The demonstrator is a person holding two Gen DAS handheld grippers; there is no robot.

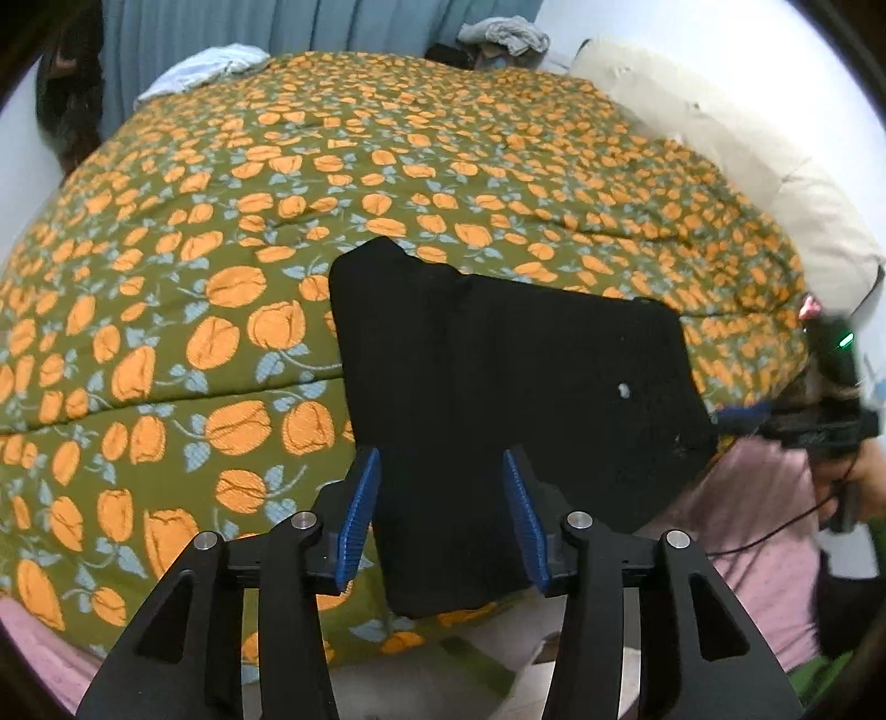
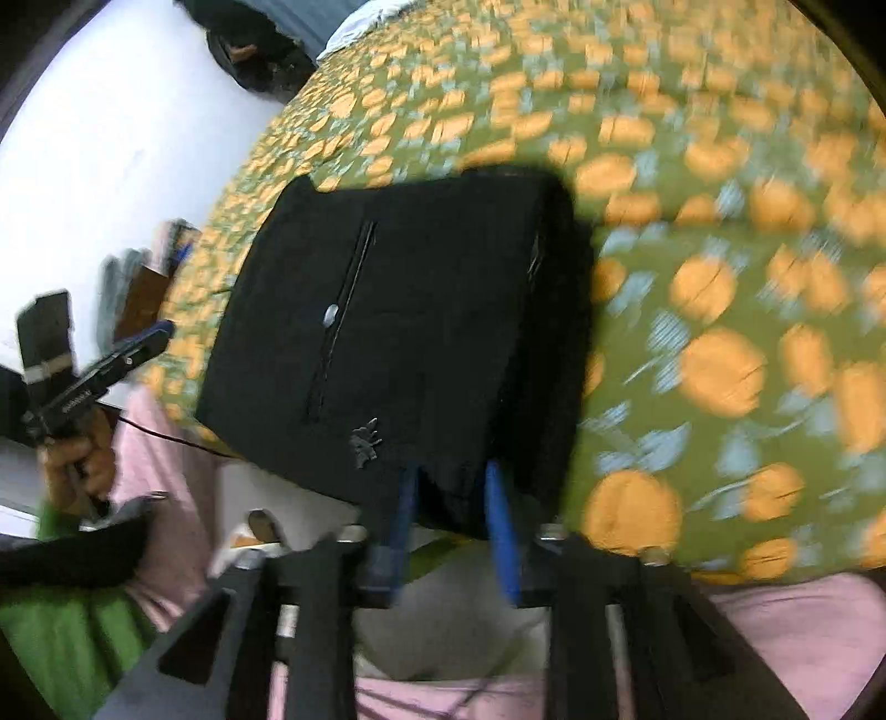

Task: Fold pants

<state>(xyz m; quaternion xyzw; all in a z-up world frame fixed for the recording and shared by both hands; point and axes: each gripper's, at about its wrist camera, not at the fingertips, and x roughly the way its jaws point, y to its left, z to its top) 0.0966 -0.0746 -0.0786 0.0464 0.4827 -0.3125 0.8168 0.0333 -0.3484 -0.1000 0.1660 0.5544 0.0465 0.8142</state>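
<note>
The black pants (image 1: 498, 387) lie folded into a compact block at the near edge of the bed. My left gripper (image 1: 442, 518) is open, its blue pads either side of the pants' near edge, not pinching. The right wrist view is blurred; there the pants (image 2: 398, 310) show a zip and a small button. My right gripper (image 2: 451, 487) has its blue fingers (image 2: 501, 515) close together around the near fold of the pants. The right gripper also shows at the right edge of the left wrist view (image 1: 819, 426), and the left gripper at the left of the right wrist view (image 2: 111, 365).
The bed carries a green quilt with orange flowers (image 1: 277, 221). A cream pillow (image 1: 747, 149) lies at the far right, loose clothes (image 1: 504, 33) at the back. A pink sheet (image 1: 764, 543) hangs at the near edge. A white wall (image 2: 111, 138) is at left.
</note>
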